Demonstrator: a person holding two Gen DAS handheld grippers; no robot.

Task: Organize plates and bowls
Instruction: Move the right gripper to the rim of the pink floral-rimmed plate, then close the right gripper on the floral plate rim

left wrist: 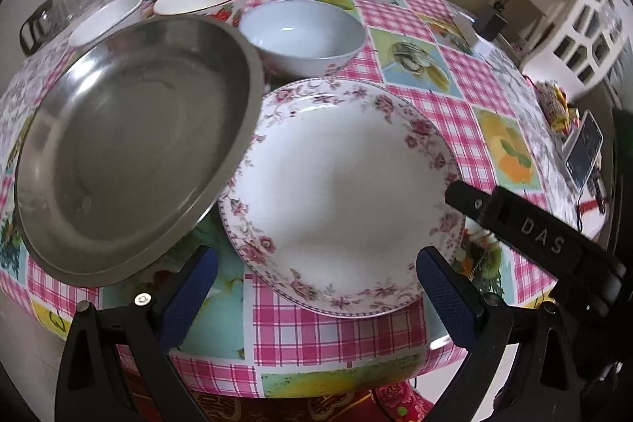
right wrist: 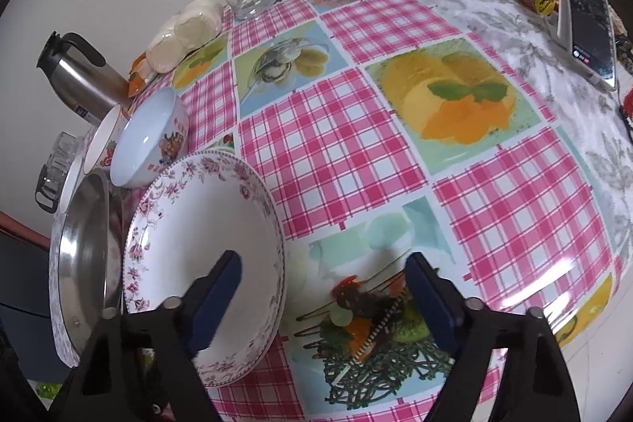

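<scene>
floral plate (right wrist: pixel 205 256): flat on the checked table (right wrist: pixel 356 161), near edge; steel pan (left wrist: pixel 130 145) leans over its left rim. right gripper (right wrist: pixel 322 297): jaws wide, holding nothing, straddling the plate's right rim, one finger (right wrist: pixel 217 291) above the plate, the other off it; nearer hand. left gripper (left wrist: pixel 316 287): wide, empty, plate's near rim between its fingers, untouched. blue bowl (left wrist: pixel 302 36) behind.

Checked table (right wrist: pixel 336 129): floral plate (left wrist: pixel 340 192), steel pan (left wrist: pixel 130 145), bowls (left wrist: pixel 302 36), perhaps phone (right wrist: pixel 587 22).
</scene>
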